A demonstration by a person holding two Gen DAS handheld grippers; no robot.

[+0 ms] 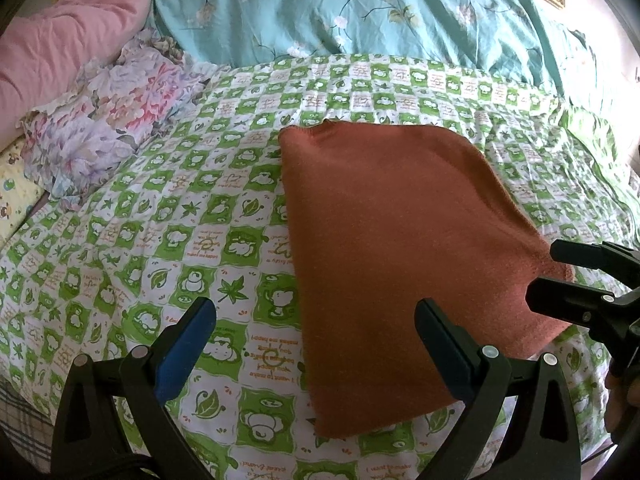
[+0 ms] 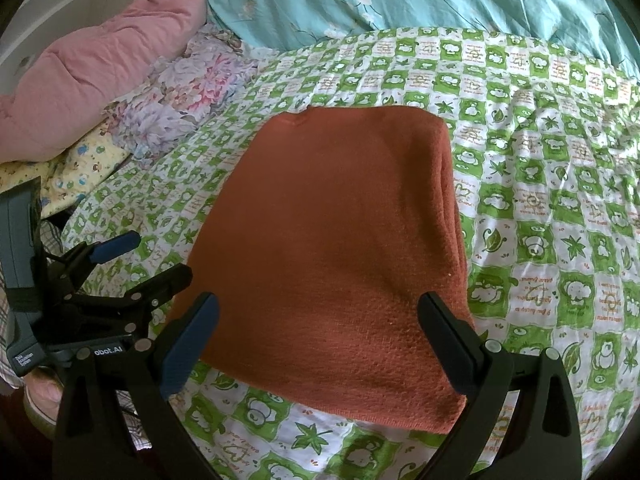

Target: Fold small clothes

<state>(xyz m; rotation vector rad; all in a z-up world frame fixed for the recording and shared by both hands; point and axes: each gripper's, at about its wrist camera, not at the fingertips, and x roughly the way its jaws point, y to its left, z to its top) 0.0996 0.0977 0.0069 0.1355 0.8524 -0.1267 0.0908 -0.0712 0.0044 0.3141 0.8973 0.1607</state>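
A rust-orange knitted garment lies folded into a flat rectangle on the green-and-white checked bedsheet; it also shows in the right wrist view. My left gripper is open and empty, hovering over the garment's near left edge. My right gripper is open and empty above the garment's near edge. The right gripper also shows at the right edge of the left wrist view, beside the garment's right corner. The left gripper shows at the left of the right wrist view, open.
A pink quilt and a floral pillow lie at the back left. A teal floral duvet runs along the back. A yellow patterned cloth lies at the left. The checked sheet spreads to the right.
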